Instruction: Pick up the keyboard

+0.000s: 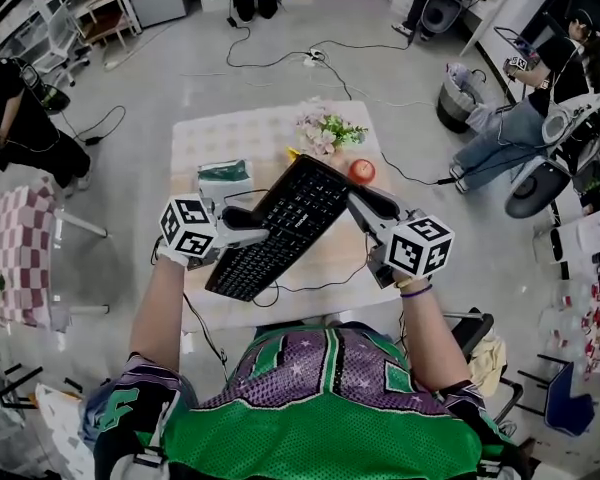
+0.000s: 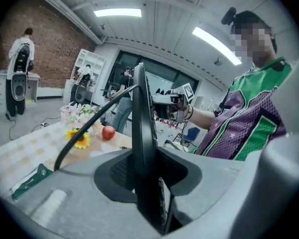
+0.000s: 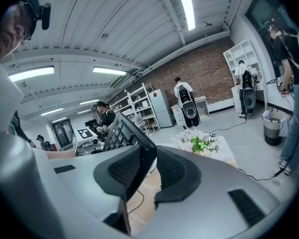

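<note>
Currently left gripper (image 1: pixel 252 230) and right gripper (image 1: pixel 362 208) are clamping opposite ends of flat black plastic keyboard (image 1: pixel 285 223), above pale table (image 1: pixel 235 133).

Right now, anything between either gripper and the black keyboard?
Nothing visible. The left gripper and right gripper each clamp an edge of the black plastic keyboard, which is held tilted above the beige table.

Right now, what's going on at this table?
A person holds a two-jaw gripper in each hand. The left gripper and right gripper each have jaws closed on one end of the black keyboard, held tilted above the table, its cable trailing. An apple and flowers sit on the table beyond.
</note>
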### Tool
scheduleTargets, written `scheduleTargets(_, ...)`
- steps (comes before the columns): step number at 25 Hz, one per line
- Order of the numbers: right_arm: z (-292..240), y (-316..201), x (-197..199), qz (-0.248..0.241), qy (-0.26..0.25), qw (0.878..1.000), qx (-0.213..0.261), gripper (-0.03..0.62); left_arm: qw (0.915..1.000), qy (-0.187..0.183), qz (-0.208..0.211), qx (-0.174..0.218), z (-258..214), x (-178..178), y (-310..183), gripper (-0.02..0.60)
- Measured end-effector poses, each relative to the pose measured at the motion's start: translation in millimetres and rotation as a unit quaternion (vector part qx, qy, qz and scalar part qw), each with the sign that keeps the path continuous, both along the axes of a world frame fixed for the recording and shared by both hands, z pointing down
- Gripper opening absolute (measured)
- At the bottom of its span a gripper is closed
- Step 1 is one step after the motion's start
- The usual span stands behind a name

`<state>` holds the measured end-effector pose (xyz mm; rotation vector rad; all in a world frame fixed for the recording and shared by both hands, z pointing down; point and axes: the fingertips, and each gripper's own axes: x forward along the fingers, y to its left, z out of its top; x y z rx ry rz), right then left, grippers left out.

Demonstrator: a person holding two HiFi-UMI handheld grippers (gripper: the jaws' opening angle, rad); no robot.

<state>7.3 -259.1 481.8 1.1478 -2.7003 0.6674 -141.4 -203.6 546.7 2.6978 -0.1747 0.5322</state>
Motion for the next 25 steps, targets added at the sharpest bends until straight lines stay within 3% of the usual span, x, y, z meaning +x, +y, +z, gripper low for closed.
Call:
scheduleTargets(11,-11,3,1,0.02,-0.006,0.999,0.027,0.095,0.9949,-0.015,-0.093,0.037,-20,-12,15,0.103)
scheduleTargets(20,-8,8,20,0.061,0.016,0.997,0.041,0.092,0.9803,-0.047,-0.179,0.068,-26,-29,31,0.103)
scheduleTargets(25,-4,22,31,0.082,0.037,0.995,0.045,0.089,0.9639,-0.06,-0.248,0.075,-36,-38,35,0.101)
